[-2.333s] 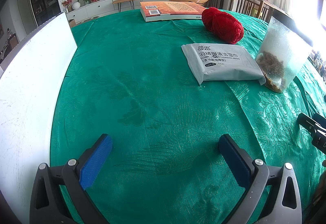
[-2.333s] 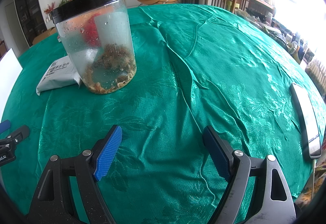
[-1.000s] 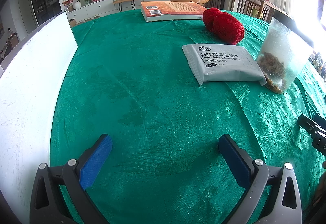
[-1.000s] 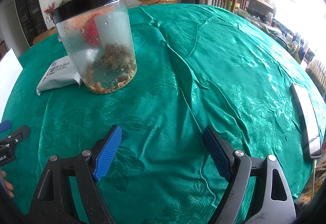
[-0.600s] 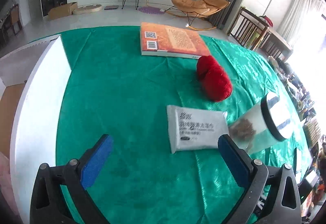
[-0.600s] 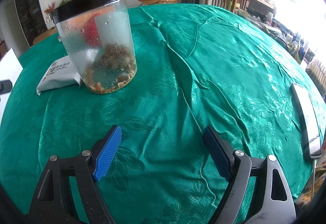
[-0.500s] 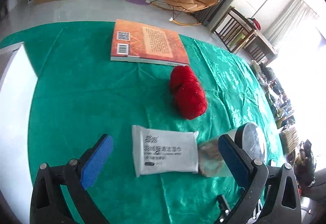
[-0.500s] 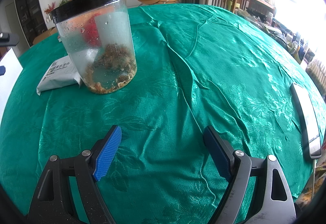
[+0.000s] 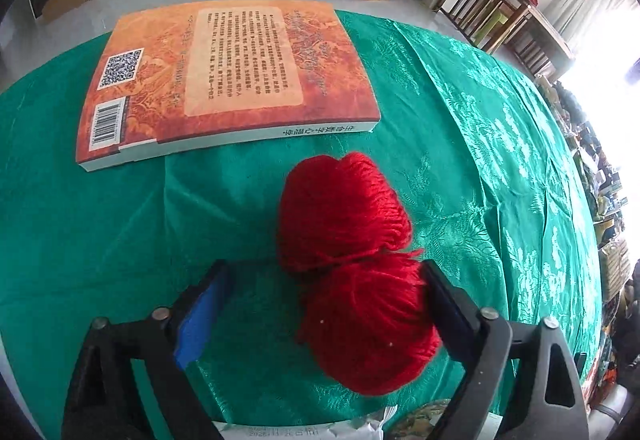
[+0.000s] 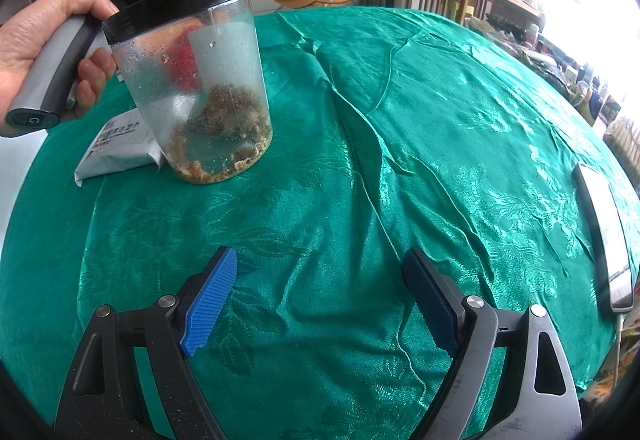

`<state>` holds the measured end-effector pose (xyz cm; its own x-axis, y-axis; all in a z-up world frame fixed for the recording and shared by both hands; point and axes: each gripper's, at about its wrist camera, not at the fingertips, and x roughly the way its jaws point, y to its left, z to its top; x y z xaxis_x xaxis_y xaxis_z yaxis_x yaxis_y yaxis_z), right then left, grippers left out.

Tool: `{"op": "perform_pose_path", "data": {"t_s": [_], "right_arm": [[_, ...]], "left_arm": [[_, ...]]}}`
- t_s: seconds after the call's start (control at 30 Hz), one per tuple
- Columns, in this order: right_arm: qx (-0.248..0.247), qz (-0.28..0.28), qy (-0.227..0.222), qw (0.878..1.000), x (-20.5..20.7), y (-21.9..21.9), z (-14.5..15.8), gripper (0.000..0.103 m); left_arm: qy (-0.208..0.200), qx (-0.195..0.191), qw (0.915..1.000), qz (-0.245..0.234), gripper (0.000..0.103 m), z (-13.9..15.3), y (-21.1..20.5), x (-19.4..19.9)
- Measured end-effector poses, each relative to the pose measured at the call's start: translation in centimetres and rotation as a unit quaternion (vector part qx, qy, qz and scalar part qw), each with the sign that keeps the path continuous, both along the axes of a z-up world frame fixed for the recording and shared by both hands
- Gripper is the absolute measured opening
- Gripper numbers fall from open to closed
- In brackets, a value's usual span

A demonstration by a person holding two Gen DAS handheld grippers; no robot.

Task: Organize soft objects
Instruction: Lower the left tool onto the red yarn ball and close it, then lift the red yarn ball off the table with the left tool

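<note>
Left gripper (image 9: 320, 304) closing about the red two-lobed skein of yarn (image 9: 352, 272) on the green patterned tablecloth (image 9: 500, 175).

We note the skein's long axis runs away from the left wrist camera, towards the orange paperback book (image 9: 224, 79) beyond; its near lobe lies between the jaws, against the right pad, clear of the left blue pad (image 9: 200, 320). We find the right gripper (image 10: 320, 304) gaping over bare cloth, well apart from the clear plastic jar (image 10: 200, 79), holding nothing.
</note>
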<state>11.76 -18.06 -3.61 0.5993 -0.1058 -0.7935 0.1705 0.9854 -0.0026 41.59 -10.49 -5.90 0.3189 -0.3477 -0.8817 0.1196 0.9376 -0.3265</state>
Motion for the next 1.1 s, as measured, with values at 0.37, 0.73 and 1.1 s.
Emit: {"op": "perform_pose_path", "data": {"t_s": [0.37, 0.73, 1.1], "right_arm": [[0.000, 0.000, 0.000, 1.000, 0.0, 0.0, 0.0, 0.088], [0.000, 0.000, 0.000, 1.000, 0.0, 0.0, 0.0, 0.088], [0.000, 0.000, 0.000, 1.000, 0.0, 0.0, 0.0, 0.088]], "left_arm": [[-0.034, 0.068, 0.9943, -0.075, 0.046, 1.8, 6.8, -9.3], [0.006, 0.028, 0.9980, -0.057, 0.047, 3.3, 12.3, -24.0], [-0.047, 0.193, 0.9794, 0.033, 0.098, -0.5, 14.0, -28.3]]}}
